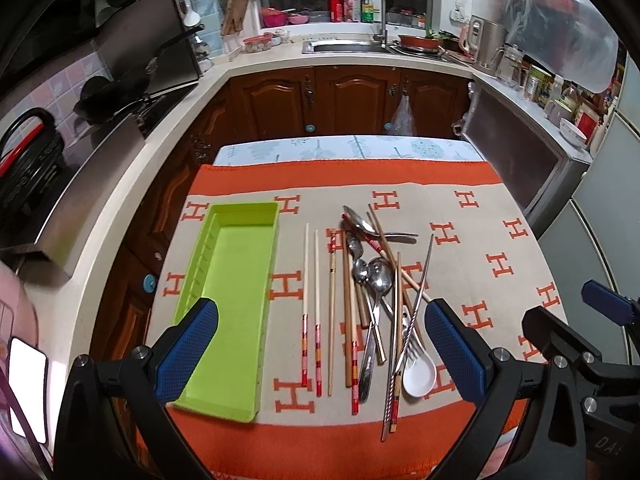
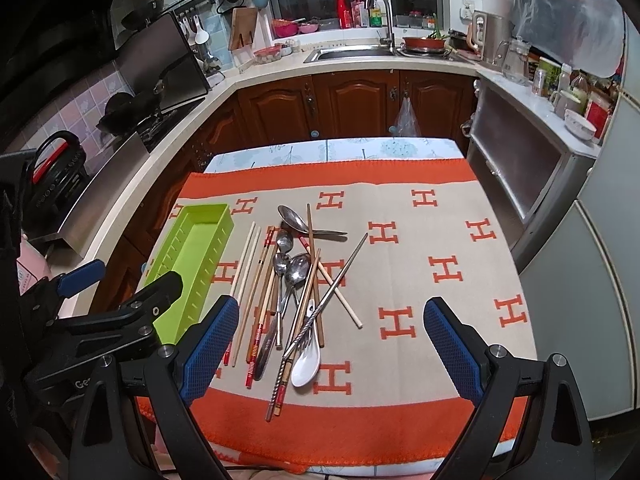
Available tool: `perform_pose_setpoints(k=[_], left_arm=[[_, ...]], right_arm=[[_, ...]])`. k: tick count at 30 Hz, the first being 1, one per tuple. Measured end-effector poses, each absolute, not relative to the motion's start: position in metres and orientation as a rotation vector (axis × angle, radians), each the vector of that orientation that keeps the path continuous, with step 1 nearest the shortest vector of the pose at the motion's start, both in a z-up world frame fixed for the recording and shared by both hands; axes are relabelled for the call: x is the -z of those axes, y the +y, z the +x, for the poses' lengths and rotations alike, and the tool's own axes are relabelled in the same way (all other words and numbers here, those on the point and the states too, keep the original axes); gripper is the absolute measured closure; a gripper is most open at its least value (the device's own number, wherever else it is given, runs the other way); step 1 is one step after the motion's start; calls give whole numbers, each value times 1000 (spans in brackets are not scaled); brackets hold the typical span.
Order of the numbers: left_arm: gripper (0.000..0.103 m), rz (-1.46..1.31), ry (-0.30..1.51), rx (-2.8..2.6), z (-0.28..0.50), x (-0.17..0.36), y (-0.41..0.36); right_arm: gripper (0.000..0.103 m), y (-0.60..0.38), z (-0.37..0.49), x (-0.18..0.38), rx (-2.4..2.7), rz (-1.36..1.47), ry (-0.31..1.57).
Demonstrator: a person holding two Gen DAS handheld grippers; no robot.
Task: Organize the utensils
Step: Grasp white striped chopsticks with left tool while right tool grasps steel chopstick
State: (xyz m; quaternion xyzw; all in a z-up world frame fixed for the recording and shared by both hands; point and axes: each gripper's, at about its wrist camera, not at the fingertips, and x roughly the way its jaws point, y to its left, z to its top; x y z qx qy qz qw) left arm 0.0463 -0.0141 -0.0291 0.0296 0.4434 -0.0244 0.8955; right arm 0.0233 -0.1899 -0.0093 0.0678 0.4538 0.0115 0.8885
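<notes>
An empty lime-green tray (image 1: 228, 304) (image 2: 192, 264) lies on the left of the orange-and-beige cloth. To its right is a loose pile of utensils (image 1: 376, 300) (image 2: 296, 288): wooden and red-ended chopsticks (image 1: 311, 312), metal spoons (image 1: 380, 276), a metal chopstick pair, a fork and a white ceramic spoon (image 1: 419, 374) (image 2: 306, 366). My left gripper (image 1: 320, 348) is open and empty, held above the near edge, over the tray and pile. My right gripper (image 2: 332, 344) is open and empty, above the pile's right side.
The table (image 1: 340, 146) stands in a U-shaped kitchen. A counter with a stove and pans (image 1: 120, 96) runs along the left, a sink (image 1: 344, 46) is at the back, and a steel cabinet (image 1: 516, 152) and fridge are at the right.
</notes>
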Motion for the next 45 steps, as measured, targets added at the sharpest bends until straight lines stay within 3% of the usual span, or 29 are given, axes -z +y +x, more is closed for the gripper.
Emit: perform_pose_setpoints(k=[9, 13, 20, 24, 29, 35, 38, 45], left_arm=[[1, 119, 1005, 174, 106, 50, -39], [1, 99, 1076, 219, 134, 63, -47], [2, 37, 1193, 242, 172, 104, -47], [12, 30, 1262, 240, 184, 135, -45], [43, 15, 1361, 241, 189, 167, -38], [64, 0, 1444, 231, 194, 191, -28], [70, 23, 1463, 205, 196, 198, -23], [74, 52, 1480, 146, 202, 204, -11]], right_arm=[[8, -219, 77, 39, -34, 236, 1029], [21, -233, 108, 55, -25, 260, 1070], [35, -247, 155, 94, -44, 328, 1146], [45, -250, 177, 122, -47, 371, 1194], [53, -250, 199, 165, -63, 440, 1274], [62, -243, 212, 205, -77, 485, 1344], [68, -236, 216, 218, -83, 497, 1362], [76, -227, 221, 234, -94, 514, 1392]])
